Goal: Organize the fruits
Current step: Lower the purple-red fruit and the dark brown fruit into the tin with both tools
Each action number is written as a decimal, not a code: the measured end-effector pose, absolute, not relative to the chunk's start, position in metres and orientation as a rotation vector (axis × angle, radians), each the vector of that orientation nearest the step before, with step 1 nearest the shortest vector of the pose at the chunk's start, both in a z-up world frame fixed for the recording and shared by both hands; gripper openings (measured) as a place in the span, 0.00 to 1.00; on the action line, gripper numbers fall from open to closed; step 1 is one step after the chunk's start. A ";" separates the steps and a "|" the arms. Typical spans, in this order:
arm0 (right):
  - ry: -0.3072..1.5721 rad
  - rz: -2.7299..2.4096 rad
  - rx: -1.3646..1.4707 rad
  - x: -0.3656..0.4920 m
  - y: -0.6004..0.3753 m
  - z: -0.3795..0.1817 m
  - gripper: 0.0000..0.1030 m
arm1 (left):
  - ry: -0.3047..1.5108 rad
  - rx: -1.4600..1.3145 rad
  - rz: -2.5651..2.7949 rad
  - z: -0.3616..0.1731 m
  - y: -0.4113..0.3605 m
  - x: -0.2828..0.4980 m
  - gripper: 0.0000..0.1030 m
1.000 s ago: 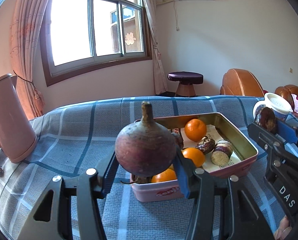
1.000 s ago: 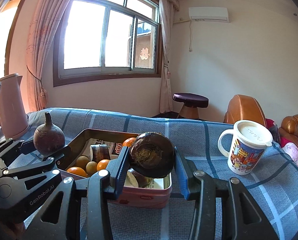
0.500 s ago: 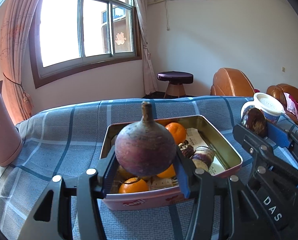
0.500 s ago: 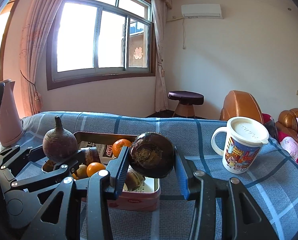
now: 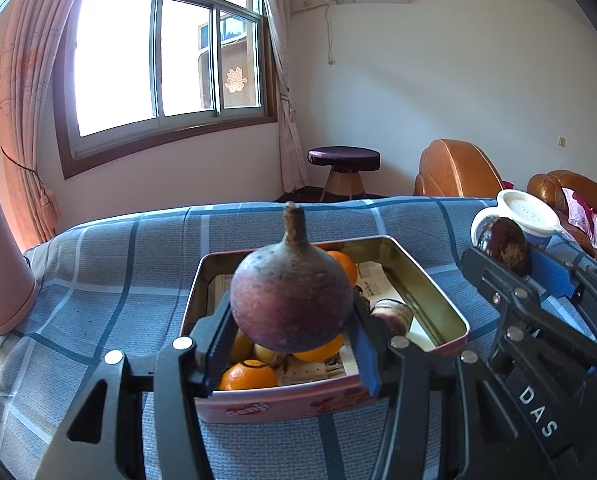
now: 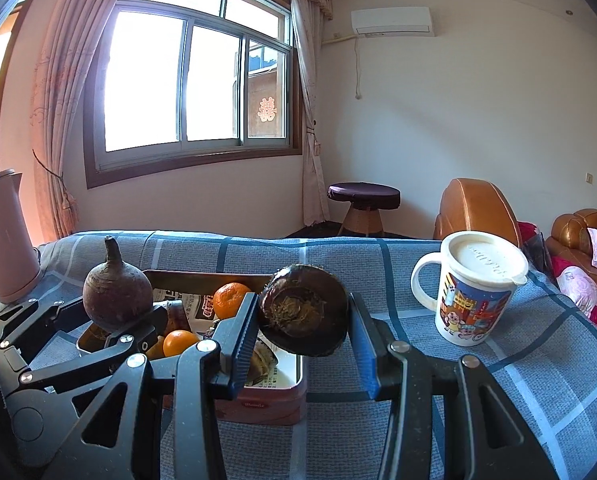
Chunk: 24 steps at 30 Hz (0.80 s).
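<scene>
"DAS" is read on the right hand-held gripper (image 5: 538, 264) body; "Mamie" is made out on the pink tin (image 6: 274, 400). A purple root (image 5: 292, 300) is clamped by the left hand-held gripper (image 5: 294, 344) above the tin, long axis vertical, stem up. A dark round root (image 6: 304, 316) is clamped by the right one over the tin's edge, cut face toward the camera. A cartoon-printed mug (image 6: 474, 292) is noted on the table (image 6: 498, 380).

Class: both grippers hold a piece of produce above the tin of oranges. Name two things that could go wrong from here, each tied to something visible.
1. The round beet is pinched only at its sides by the left gripper; it might slip and drop onto the oranges in the tin.
2. The right gripper, holding the dark round fruit, is close to the left; they could collide.
</scene>
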State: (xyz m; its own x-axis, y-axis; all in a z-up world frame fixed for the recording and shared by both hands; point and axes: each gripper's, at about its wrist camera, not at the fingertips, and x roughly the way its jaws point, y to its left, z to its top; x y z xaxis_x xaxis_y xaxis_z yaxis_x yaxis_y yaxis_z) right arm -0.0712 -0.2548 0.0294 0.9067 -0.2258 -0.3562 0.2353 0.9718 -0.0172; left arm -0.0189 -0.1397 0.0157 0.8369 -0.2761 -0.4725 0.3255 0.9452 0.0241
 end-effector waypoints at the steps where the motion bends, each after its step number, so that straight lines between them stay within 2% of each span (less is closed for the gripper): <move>1: 0.362 -0.244 0.028 -0.072 -0.256 0.030 0.45 | 0.481 0.106 -0.322 0.016 -0.141 -0.019 0.53; 24: 0.413 -0.250 0.091 -0.063 -0.266 0.037 0.45 | 0.482 0.072 -0.309 0.029 -0.134 0.012 0.53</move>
